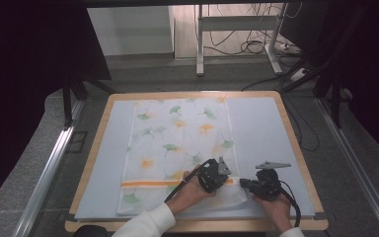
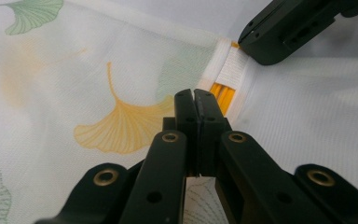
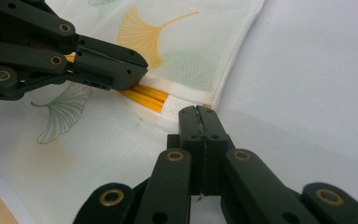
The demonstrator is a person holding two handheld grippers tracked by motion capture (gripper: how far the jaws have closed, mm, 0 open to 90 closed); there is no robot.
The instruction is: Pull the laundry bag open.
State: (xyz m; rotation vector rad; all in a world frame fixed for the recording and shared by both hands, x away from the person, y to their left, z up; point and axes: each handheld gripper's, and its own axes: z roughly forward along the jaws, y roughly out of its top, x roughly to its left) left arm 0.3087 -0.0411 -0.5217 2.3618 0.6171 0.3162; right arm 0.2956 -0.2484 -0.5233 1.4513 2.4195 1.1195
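The leaf-print cloth [image 1: 177, 148] lies flat on the desk [image 1: 261, 128]. Both the left tongs [image 1: 225, 180] and the right tongs [image 1: 243, 183] are pressed together near its orange stripe [image 1: 148, 183], at the cloth's edge.

**Materials and surface finishes at the table**

The cloth [image 1: 177, 148] is a thin, matt woven fabric, white with printed ginkgo leaves in green and orange; its fine grid weave shows in both gripper views, and a doubled hem with an orange band [image 3: 144, 95] runs near the tabletop's near edge. It lies on a smooth, matt pale-blue mat [image 1: 261, 133], apparently cloth. The tabletop [image 1: 296, 148] shows a light wood rim, smooth and faintly satin. The left gripper [image 2: 195, 100] and right gripper [image 3: 197, 116] are matt black plastic with brass-coloured metal rivets [image 2: 170, 137].
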